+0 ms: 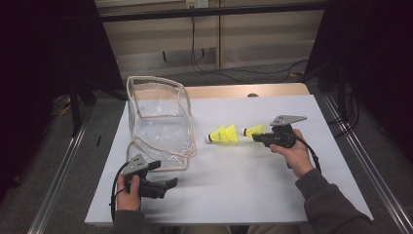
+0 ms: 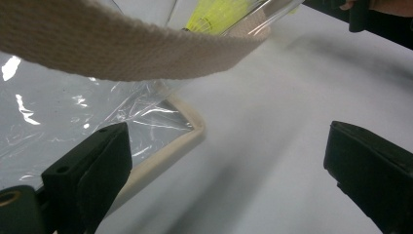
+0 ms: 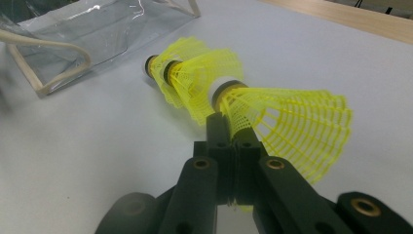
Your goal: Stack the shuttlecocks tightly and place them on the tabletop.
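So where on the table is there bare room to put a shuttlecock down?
Bare: the near middle, between the left gripper and right gripper, and the far right corner. Crowded: around the clear bag and the two lying shuttlecocks.

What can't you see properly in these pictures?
- The held shuttlecock's skirt edge: right gripper view, the shut jaws of the right gripper cover it.
- The bag's shape: left gripper view, cut off by the frame, its strap blurred across the top.
- Whether the two shuttlecocks on the table are nested or just touching: high view, too small.
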### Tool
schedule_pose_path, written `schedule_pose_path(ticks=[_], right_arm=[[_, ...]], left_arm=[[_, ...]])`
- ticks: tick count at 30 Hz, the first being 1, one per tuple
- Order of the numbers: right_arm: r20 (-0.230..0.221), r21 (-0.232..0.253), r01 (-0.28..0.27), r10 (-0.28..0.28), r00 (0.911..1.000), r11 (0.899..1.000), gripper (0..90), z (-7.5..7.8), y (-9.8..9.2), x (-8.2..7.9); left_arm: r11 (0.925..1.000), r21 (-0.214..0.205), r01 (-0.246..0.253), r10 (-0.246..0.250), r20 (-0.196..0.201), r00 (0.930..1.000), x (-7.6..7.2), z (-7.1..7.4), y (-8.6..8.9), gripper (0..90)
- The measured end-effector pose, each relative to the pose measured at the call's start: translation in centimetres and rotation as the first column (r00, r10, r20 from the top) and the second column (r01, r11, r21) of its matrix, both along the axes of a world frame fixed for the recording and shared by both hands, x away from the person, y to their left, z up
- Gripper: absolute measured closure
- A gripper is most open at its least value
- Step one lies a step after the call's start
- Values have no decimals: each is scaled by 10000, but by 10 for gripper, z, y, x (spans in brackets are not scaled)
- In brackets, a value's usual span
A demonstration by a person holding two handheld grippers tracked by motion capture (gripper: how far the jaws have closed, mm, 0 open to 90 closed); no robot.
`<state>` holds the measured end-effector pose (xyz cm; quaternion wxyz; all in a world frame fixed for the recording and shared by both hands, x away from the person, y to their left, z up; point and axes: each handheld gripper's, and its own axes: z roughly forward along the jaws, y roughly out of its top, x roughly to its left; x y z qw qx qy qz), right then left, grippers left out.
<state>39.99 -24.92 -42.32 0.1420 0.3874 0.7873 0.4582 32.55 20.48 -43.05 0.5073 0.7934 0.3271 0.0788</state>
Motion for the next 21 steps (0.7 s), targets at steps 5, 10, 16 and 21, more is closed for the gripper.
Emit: schedule_pose_path(ticks=[5,10,16,21], right_arm=[[-51,-15,-36,36,10000,10000,892,-1,3,3],[-94,-48,-64,63,9999,10000,892,-2,6,5],[-103,-51,-72,71,9999,10000,891,-4,7,8],[-164,-112,-75,73,9998,9999,891,-5,8,10]], left_arm=[[10000,21,-4,4,-3,10000,0,0,0,36],[10000,25,-23,23,2,10000,0,0,0,36],[10000,33,-5,5,-3,10000,0,0,0,36],[10000,28,7,-7,-8,10000,0,0,0,36]])
